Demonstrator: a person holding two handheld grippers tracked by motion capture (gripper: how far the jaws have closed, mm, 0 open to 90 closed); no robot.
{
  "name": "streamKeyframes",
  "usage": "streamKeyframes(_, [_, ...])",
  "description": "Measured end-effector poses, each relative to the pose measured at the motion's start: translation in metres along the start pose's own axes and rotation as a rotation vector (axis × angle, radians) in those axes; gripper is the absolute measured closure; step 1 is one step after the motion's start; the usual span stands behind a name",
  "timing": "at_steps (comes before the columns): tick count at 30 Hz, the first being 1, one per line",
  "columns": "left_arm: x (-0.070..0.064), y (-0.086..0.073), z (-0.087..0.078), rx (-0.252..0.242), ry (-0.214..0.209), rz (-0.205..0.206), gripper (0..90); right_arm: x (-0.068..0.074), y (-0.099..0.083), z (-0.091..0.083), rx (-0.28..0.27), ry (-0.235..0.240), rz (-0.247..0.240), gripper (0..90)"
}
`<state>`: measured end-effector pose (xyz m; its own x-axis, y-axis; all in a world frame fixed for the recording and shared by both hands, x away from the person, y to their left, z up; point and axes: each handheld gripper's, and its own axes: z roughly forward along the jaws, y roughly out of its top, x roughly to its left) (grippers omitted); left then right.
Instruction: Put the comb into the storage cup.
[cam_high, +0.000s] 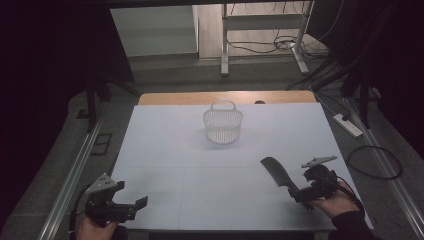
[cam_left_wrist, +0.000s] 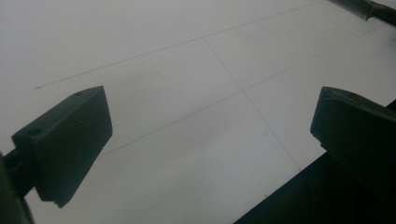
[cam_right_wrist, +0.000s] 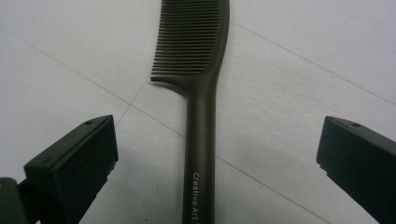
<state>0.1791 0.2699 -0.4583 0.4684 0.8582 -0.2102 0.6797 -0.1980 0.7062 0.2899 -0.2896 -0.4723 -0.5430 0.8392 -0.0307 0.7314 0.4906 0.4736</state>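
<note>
A dark brown comb lies flat on the white table at the right, teeth toward the far left. In the right gripper view its handle runs up between the two jaws without touching either. My right gripper stands open around that handle end, held by a hand at the table's front right. A small white wire basket with a hoop handle stands upright at the middle back. My left gripper is open over bare table at the front left, nothing between its jaws.
The table's front edge lies just below both hands. A wooden strip borders the far edge. On the floor to the right are a white power strip and a looped black cable. Metal rails run along both sides.
</note>
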Motion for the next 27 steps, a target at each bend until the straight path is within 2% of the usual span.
streamKeyframes(16, [0.000,0.000,0.000,0.002,0.002,0.003,0.0,0.001,-0.003,0.022,0.057,0.003,-0.034,0.0])
streamKeyframes(20, [0.000,0.000,0.000,0.002,0.000,0.002,0.0,0.003,-0.003,0.030,0.088,0.000,-0.046,0.0])
streamKeyframes(23, [0.000,0.000,0.000,0.002,-0.001,0.000,0.0,0.006,-0.003,0.037,0.137,-0.006,-0.070,0.0])
streamKeyframes(27, [0.000,0.000,0.000,0.002,-0.002,-0.001,0.0,0.005,-0.003,0.039,0.143,0.005,-0.062,0.0])
